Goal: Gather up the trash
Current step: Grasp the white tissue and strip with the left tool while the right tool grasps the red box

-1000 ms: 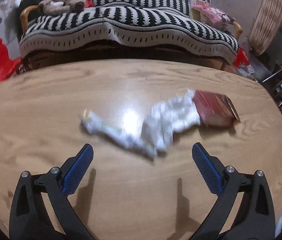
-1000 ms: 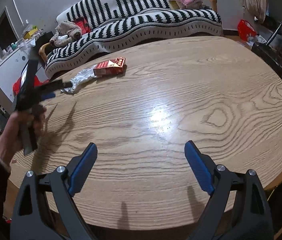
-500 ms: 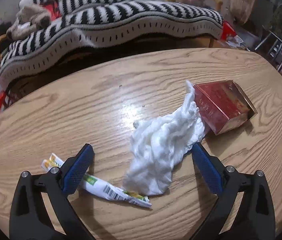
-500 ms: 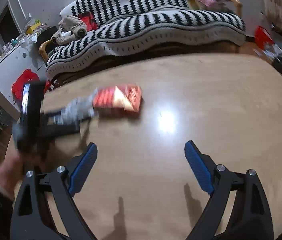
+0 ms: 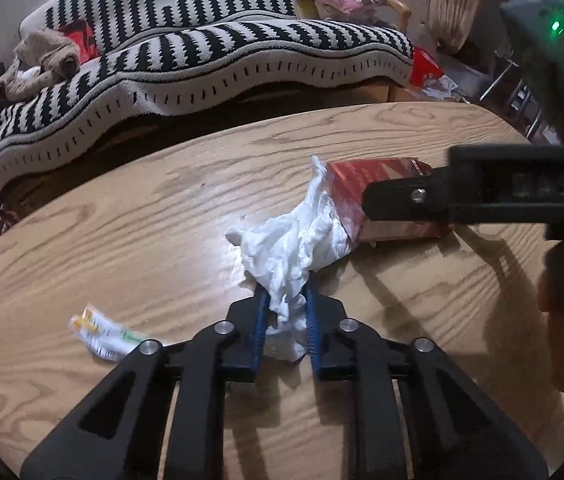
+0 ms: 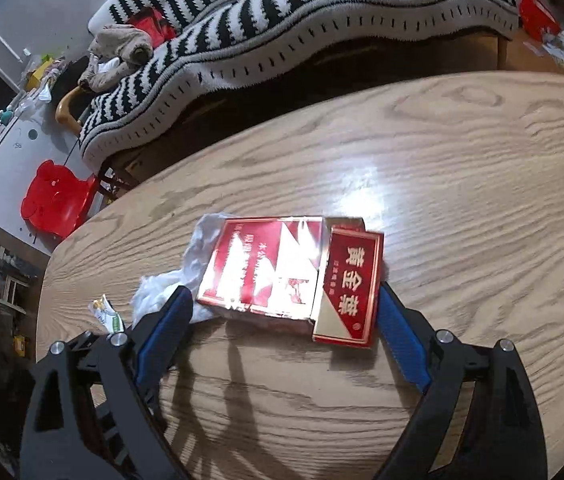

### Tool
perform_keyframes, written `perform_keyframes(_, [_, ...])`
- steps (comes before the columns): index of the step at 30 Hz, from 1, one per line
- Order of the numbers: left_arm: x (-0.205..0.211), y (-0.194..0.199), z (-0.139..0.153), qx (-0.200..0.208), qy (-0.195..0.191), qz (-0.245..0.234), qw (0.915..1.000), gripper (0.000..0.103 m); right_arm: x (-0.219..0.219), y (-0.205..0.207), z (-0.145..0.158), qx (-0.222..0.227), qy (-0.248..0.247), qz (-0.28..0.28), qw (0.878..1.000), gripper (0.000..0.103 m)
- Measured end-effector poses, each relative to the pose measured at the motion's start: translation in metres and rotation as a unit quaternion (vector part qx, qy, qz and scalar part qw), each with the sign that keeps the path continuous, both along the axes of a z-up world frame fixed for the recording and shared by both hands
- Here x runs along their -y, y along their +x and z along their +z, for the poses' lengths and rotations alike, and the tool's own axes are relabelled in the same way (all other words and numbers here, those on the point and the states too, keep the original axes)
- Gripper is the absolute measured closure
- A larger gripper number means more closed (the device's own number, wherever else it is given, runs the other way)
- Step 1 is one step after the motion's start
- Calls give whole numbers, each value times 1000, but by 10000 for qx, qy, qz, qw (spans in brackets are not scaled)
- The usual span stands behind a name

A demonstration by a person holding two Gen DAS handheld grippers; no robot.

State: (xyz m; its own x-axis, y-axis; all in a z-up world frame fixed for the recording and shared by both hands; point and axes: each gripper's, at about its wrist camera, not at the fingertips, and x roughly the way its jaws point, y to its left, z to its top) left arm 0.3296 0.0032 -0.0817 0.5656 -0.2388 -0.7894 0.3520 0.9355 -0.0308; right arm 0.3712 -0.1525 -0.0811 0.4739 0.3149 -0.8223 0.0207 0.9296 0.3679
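Landmark: red carton [image 6: 282, 272].

Left wrist view: right gripper arm [image 5: 481, 196] crosses in front of the red carton [image 5: 365, 184]; the carton's right half and open end are hidden behind it. Crumpled tissue [image 5: 293, 248]: its lower tail is hidden between the blue pads.

Right wrist view: tissue [image 6: 198, 256] left of the carton is mostly covered by the carton and the left-hand finger [image 6: 162, 332]. Small wrapper [image 6: 106, 312], further left of the carton: print too small to read, lower end behind the gripper frame. Carton's near-right corner possibly touches the right-hand pad; contact unclear.
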Motion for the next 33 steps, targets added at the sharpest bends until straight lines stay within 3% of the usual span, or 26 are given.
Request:
perform_keyframes(1, [-4, -3, 2, -3, -48, 26, 10000, 90, -1, -1, 0, 30, -32, 7, 10000, 16])
perform_keyframes(2, [-9, -8, 4, -15, -126, 34, 9999, 90, -2, -2, 0, 55, -55, 0, 10000, 26])
perform_keyframes(3, [-13, -13, 7, -10, -150, 48, 9999, 90, -2, -3, 0, 72, -71, -15, 9999, 47])
perform_keyframes(9, [-56, -30, 17, -27, -307, 674, 9972, 90, -4, -6, -2, 82, 68, 16, 9999, 58])
perform_keyframes(13, [-82, -30, 10, -282, -599, 1106, 9917, 90, -8, -14, -1, 19, 72, 54, 10000, 58])
perform_keyframes(16, [-88, -28, 11, -454, -944, 1301, 9859, 88, -14, -18, 1, -27, -17, 118, 9999, 49])
perform_keyframes(17, [-87, -27, 11, -507, -963, 1351, 9848, 87, -16, -19, 1, -39, -27, 119, 9999, 41])
perform_keyframes(18, [-85, -25, 11, -547, -964, 1434, 9834, 79, -17, -21, 2, -61, 10, 110, 9999, 34])
perform_keyframes(20, [-81, -24, 8, -613, -942, 1499, 9823, 59, -20, -23, 2, -73, 31, 104, 9999, 33])
perform_keyframes(21, [-78, -23, 8, -591, -907, 1563, 9818, 41, -20, -24, 2, -69, 10, 112, 9999, 32])
perform_keyframes(22, [-76, -21, 8, -542, -854, 1618, 9816, 35, -21, -24, 2, -65, -5, 120, 9999, 32])
perform_keyframes(30, [-56, -6, 0, -517, -537, 1773, 9813, 39, -27, -19, 2, 5, -226, 172, 9996, 30])
perform_keyframes(32, [-53, -4, -1, -427, -376, 1827, 9815, 54, -34, -16, 1, 56, -391, 235, 9989, 28])
perform_keyframes(33, [-52, -3, -2, -378, -278, 1828, 9820, 67, -38, -17, 1, 86, -524, 280, 9982, 27])
